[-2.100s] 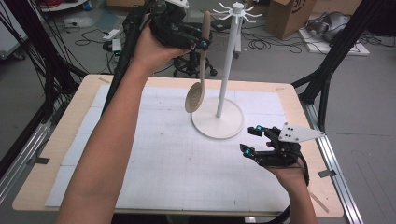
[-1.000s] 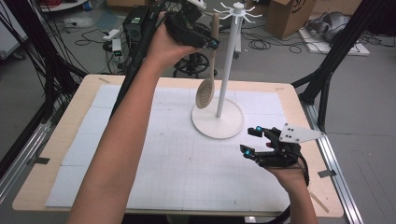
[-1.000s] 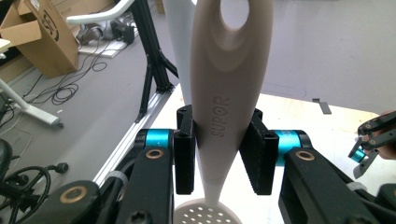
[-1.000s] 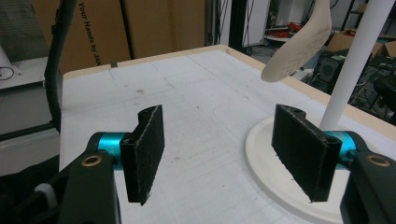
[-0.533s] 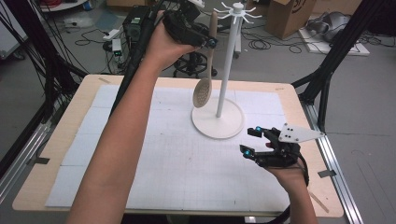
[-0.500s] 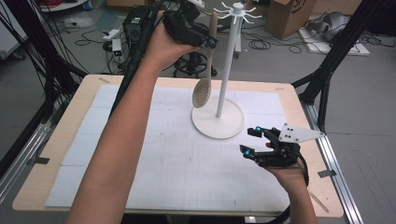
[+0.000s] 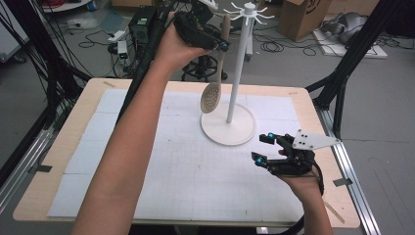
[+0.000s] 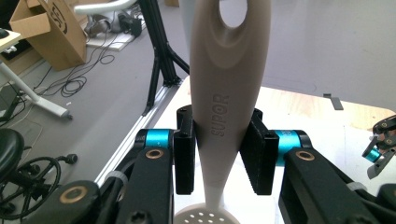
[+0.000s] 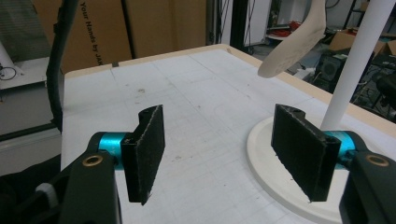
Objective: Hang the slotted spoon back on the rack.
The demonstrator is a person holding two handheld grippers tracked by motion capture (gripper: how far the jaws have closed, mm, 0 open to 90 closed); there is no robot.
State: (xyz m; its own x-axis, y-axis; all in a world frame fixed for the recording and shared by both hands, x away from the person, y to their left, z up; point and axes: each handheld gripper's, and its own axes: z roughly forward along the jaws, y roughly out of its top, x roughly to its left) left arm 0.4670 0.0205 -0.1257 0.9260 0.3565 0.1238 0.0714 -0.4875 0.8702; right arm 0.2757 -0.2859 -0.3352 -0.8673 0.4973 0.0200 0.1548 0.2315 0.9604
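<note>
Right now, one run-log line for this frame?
left gripper: shut on slotted spoon, raised beside rack | right gripper: open, idle over table

One slotted spoon (image 7: 215,81) hangs in the air above the far half of the surface (image 7: 68,147), and it is the single utensil in sight. One white hook stand (image 7: 234,98) rests on the surface toward its far right part, with one round base and one upright pole. Two grippers are present: the left gripper (image 7: 221,45) raised past the far edge, and the right gripper (image 7: 263,148) low near the right edge. One white gridded mat (image 7: 171,166) covers the surface. One cardboard box (image 7: 306,17) sits on the floor beyond the far right corner.
</note>
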